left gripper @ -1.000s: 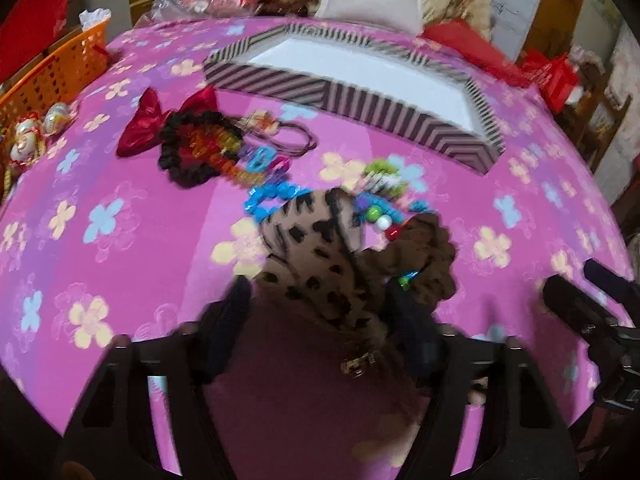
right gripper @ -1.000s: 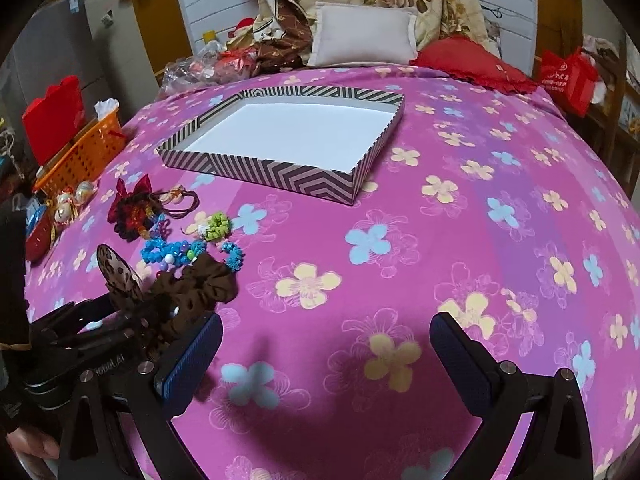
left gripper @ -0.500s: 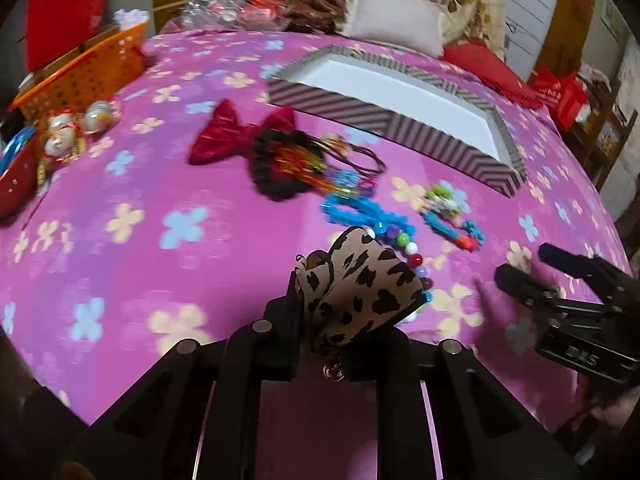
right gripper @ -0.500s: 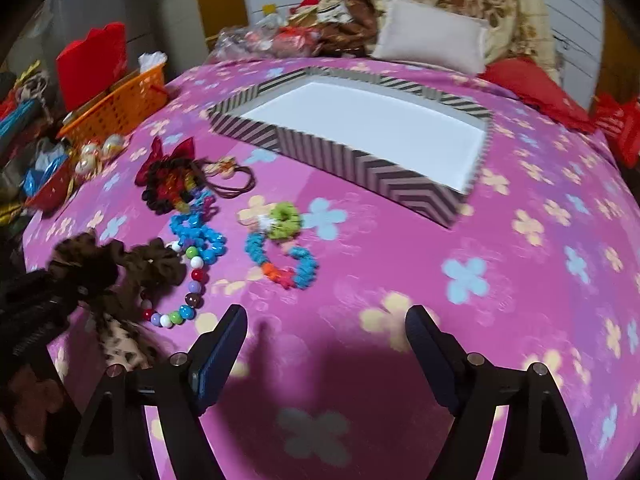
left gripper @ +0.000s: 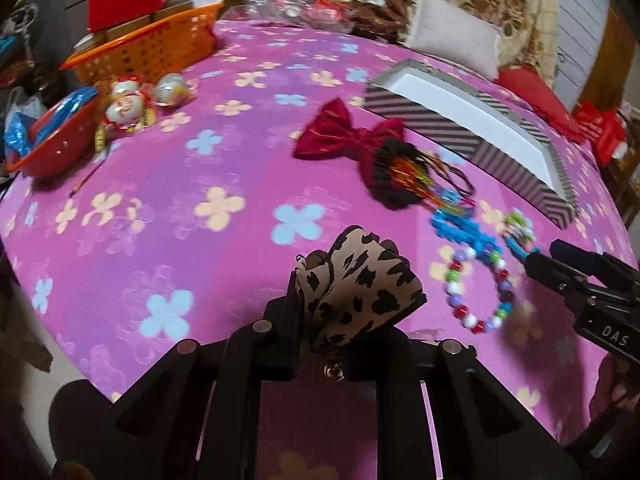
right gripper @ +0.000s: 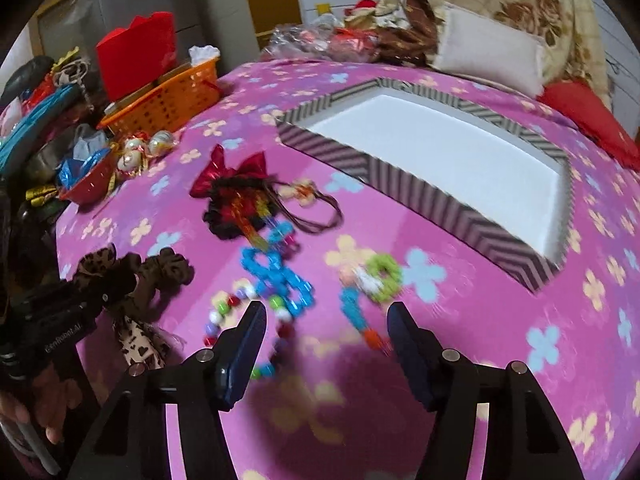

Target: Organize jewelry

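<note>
My left gripper (left gripper: 340, 312) is shut on a leopard-print scrunchie (left gripper: 360, 280) and holds it above the pink flowered cloth; it shows at the left of the right wrist view (right gripper: 132, 280). My right gripper (right gripper: 324, 320) is open and empty, low over a multicoloured bead bracelet (right gripper: 240, 320) and a blue-green bead bracelet (right gripper: 368, 284). It shows at the right of the left wrist view (left gripper: 560, 264). A blue bead piece (right gripper: 276, 272), a black ruffled scrunchie (right gripper: 236, 208), a red bow (left gripper: 340, 132) and a brown hair tie (right gripper: 316, 212) lie nearby. The striped box (right gripper: 400, 184) is empty.
An orange basket (left gripper: 152, 44) stands at the far left, with a red bowl (left gripper: 52, 144) and round ornaments (left gripper: 128, 104) beside it. Pillows (right gripper: 488, 52) and bags lie behind the box. The table's edge curves close on the left.
My left gripper has risen and swung left with the leopard scrunchie. My right gripper has moved forward and down over the bead bracelets, its jaws narrower than before.
</note>
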Demonstrator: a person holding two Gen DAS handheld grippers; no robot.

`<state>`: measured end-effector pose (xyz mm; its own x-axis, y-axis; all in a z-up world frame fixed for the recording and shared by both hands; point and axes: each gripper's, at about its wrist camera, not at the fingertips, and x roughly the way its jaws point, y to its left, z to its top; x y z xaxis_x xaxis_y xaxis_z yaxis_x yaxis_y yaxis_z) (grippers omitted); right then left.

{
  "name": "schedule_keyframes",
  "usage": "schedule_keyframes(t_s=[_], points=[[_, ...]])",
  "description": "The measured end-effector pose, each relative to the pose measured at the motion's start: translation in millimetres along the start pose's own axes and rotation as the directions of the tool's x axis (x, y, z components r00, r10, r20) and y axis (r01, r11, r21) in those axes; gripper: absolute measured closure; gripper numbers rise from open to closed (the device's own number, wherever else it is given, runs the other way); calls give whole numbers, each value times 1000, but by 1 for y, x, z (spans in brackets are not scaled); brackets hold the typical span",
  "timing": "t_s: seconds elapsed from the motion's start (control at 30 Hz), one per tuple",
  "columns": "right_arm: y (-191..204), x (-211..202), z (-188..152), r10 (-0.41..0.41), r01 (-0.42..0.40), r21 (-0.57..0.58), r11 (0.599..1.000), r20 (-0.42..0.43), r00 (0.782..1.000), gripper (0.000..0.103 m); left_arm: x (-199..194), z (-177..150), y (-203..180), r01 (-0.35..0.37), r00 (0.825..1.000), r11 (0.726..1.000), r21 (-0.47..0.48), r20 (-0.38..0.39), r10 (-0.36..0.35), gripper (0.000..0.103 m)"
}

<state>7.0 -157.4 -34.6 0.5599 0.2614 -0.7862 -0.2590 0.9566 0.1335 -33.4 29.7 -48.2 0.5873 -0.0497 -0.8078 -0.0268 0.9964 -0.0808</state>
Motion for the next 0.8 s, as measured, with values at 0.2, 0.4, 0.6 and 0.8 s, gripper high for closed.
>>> schedule_keyframes(t_s=[0.2, 0.4, 0.6, 0.8], points=[[15, 27, 28, 27, -27, -46, 999, -5, 1000, 49, 10, 2, 14, -8, 1000, 999, -49, -20, 7, 90], [26, 57, 49, 36, -38, -97, 995, -23, 999, 53, 16, 4, 20, -12, 1000, 998, -68, -30, 10, 89], [24, 79, 55, 50, -56, -92, 994, -61, 997, 73, 22, 5, 22, -10, 999, 997, -72, -32, 8, 88], [14, 79, 57, 101, -105, -48, 993, -73, 992, 95, 24, 7, 22, -10, 1000, 998, -61, -21, 9, 87]])
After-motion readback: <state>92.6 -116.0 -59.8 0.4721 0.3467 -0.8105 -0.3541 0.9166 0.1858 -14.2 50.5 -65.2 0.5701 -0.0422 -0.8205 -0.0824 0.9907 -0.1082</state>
